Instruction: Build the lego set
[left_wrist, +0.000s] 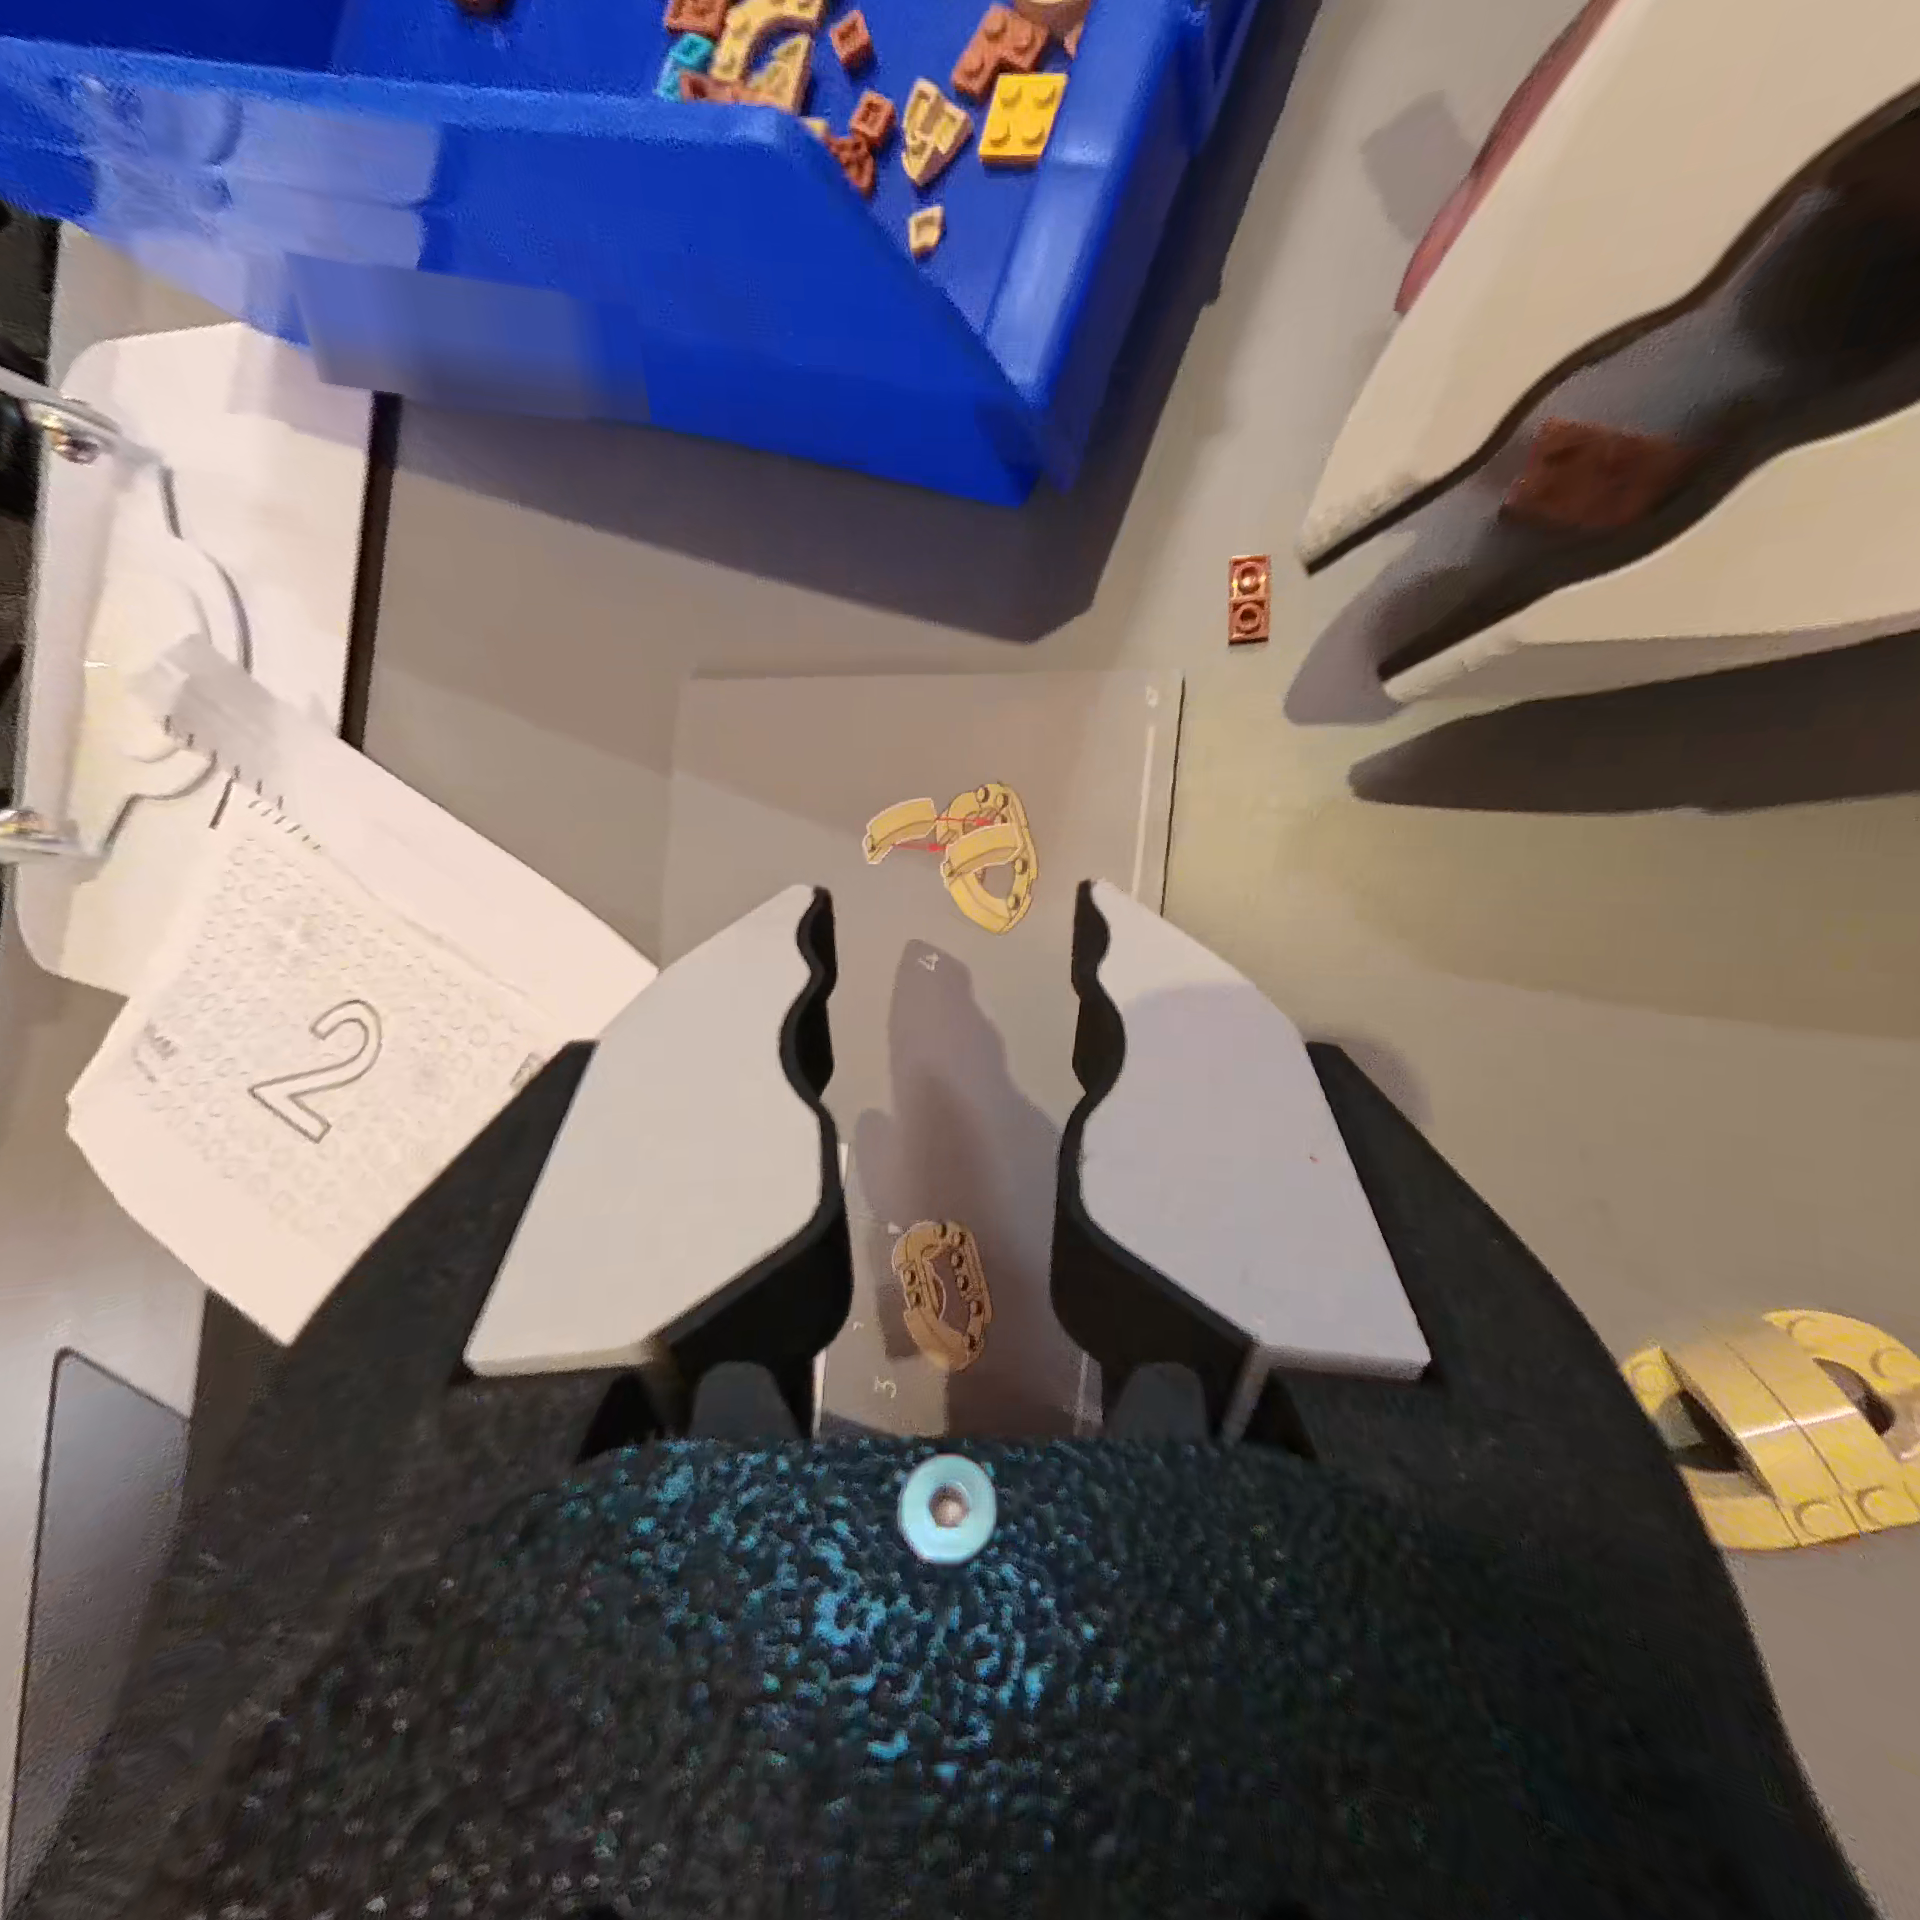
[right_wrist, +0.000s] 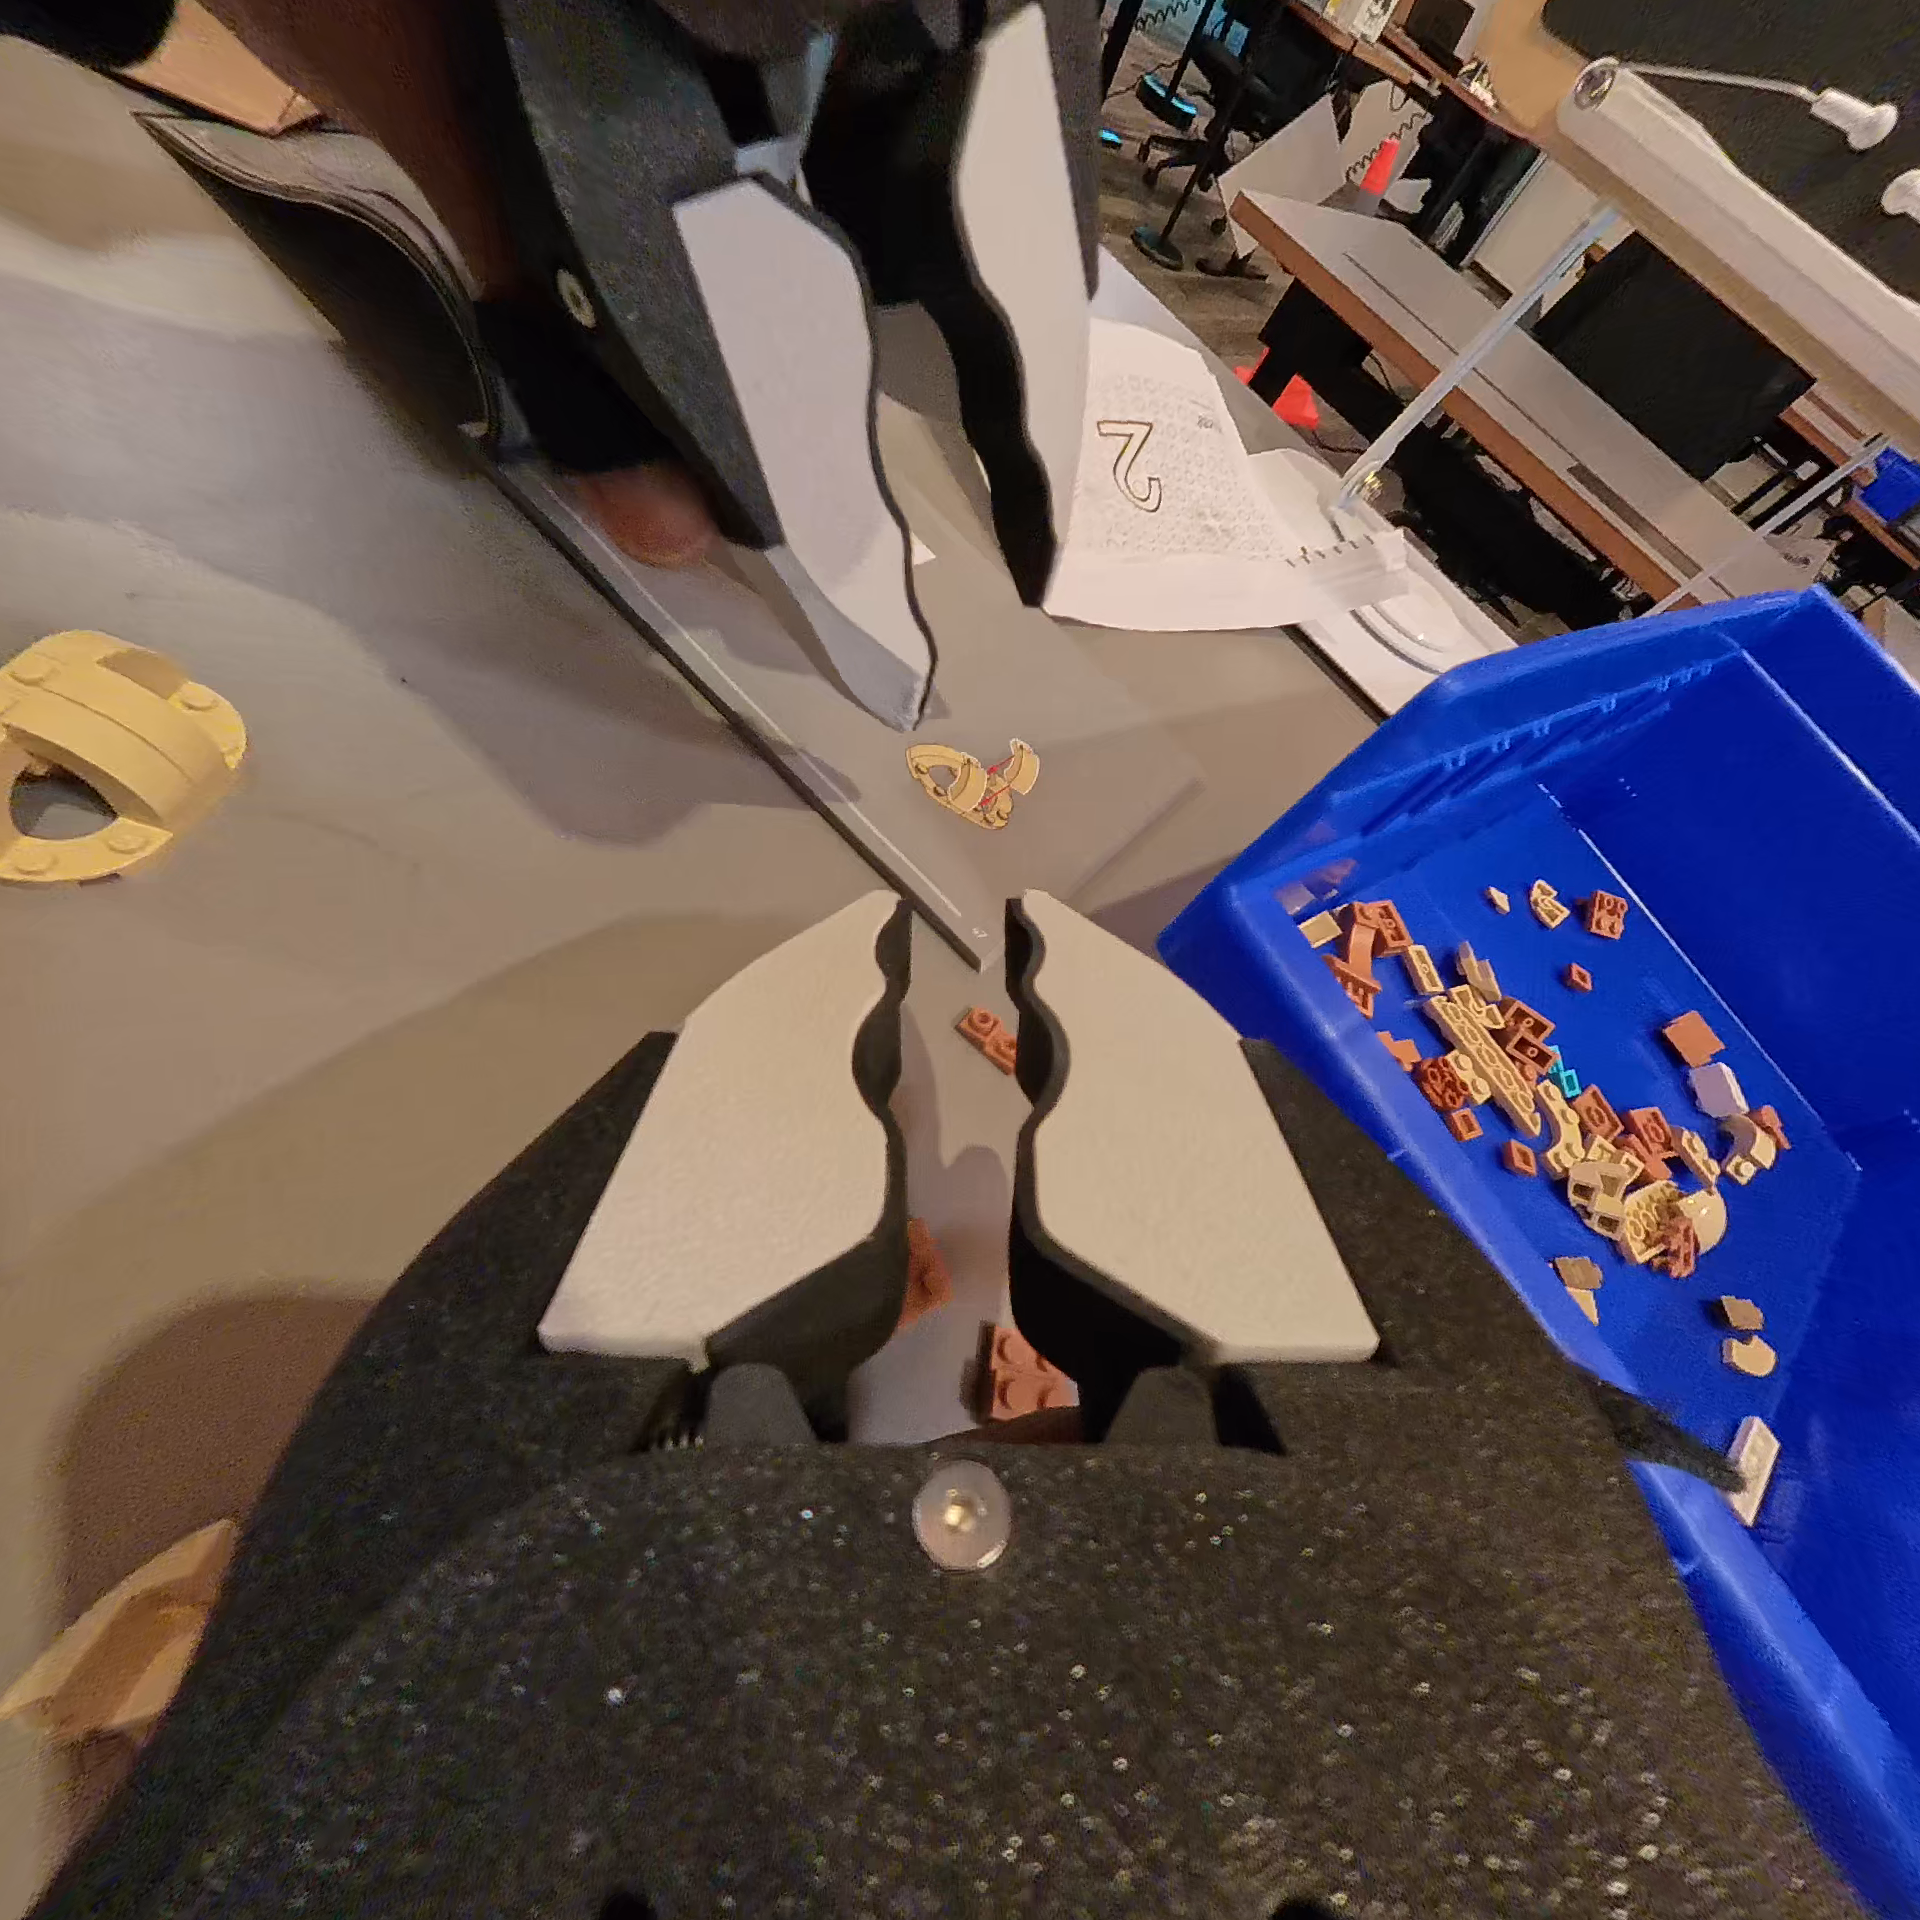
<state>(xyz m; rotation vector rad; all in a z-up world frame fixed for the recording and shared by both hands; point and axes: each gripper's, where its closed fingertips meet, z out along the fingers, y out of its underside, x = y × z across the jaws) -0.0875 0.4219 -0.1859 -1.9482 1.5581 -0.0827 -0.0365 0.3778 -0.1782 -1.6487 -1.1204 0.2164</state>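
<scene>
My left gripper is open and empty, and hovers over a grey instruction sheet with printed tan ring pictures. It also shows in the right wrist view. My right gripper is nearly closed and holds a brown brick deep between its fingers. The left wrist view shows this gripper and the brick at the upper right. A small brown plate lies on the table under the right gripper. A built tan ring lies on the table.
A blue bin holds several loose brown, tan and yellow pieces. A white paper bag with a printed numeral lies beside the sheet. A tan piece sits at the lower left. Other tables stand beyond. The gap from one gripper's tips to the other's is roughly 7 cm. About 5 cm separates my right fingertips from the small brown plate. Look for it in the left wrist view too.
</scene>
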